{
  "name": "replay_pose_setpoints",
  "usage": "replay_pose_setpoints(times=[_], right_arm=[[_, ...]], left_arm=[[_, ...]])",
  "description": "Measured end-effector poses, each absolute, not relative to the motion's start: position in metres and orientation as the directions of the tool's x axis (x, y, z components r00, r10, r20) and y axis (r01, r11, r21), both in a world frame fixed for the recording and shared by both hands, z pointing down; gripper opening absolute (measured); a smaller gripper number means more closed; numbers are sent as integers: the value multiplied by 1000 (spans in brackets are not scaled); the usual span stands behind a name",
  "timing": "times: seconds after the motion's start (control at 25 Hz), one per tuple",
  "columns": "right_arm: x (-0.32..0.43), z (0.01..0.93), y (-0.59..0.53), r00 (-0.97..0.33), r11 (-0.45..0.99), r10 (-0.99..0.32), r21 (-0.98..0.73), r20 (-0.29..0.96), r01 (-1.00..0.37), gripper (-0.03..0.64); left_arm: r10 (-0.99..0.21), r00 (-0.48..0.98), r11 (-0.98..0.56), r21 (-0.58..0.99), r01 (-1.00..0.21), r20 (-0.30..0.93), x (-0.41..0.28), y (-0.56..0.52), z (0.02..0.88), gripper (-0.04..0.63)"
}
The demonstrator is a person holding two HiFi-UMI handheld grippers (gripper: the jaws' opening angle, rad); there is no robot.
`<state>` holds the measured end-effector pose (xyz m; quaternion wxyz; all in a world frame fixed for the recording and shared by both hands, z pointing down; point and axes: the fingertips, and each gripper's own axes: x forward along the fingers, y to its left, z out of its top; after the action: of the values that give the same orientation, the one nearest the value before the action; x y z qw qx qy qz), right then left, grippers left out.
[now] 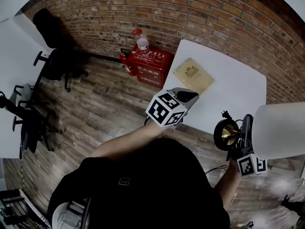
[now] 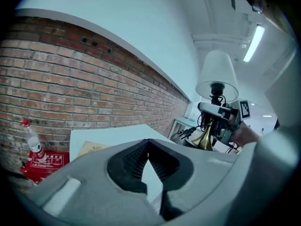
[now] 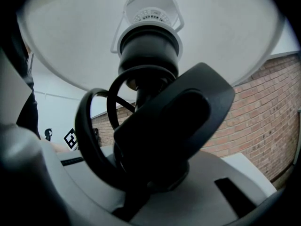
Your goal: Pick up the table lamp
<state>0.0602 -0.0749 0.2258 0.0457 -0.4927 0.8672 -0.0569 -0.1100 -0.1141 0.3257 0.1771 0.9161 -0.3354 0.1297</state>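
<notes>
The table lamp has a white shade (image 1: 281, 129), a black stem and a brass foot (image 1: 227, 134). It hangs in the air off the white table's (image 1: 224, 87) near right corner, tipped on its side in the head view. My right gripper (image 1: 244, 136) is shut on its stem. In the right gripper view the black socket (image 3: 149, 46), loops of black cable (image 3: 91, 140) and the shade (image 3: 225, 36) fill the picture. My left gripper (image 1: 189, 97) hovers over the table's near edge, shut with nothing in it (image 2: 148, 147). From the left gripper view the lamp (image 2: 217, 76) stands apart at the right.
A flat gold box (image 1: 192, 75) lies on the table. A red case (image 1: 151, 65) with a bottle (image 1: 142, 42) on it stands on the wood floor against the brick wall. Black office chairs (image 1: 57, 61) and white desks are at the left.
</notes>
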Motion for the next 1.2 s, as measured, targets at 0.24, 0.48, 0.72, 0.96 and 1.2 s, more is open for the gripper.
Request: replay_pose_setpoints(times=[0.24, 0.48, 0.72, 0.96, 1.2], right_arm=[[29, 215, -62, -512, 511, -858, -122, -25, -851, 12], [26, 220, -59, -500, 495, -866, -130, 14, -859, 14], [38, 221, -60, -482, 475, -876, -128, 25, -871, 14], [40, 225, -62, -489, 482, -872, -139, 24, -865, 12], [37, 225, -65, -511, 503, -859, -138, 28, -853, 12]], left_arm=[[-606, 723, -717, 164, -677, 332, -154, -102, 309, 8], [-615, 724, -730, 122, -672, 312, -158, -107, 303, 8], [-623, 718, -719, 136, -682, 310, -157, -120, 306, 8], [-632, 711, -706, 152, -692, 308, -161, -121, 304, 8], [-642, 705, -696, 158, -701, 303, -162, -121, 299, 8]])
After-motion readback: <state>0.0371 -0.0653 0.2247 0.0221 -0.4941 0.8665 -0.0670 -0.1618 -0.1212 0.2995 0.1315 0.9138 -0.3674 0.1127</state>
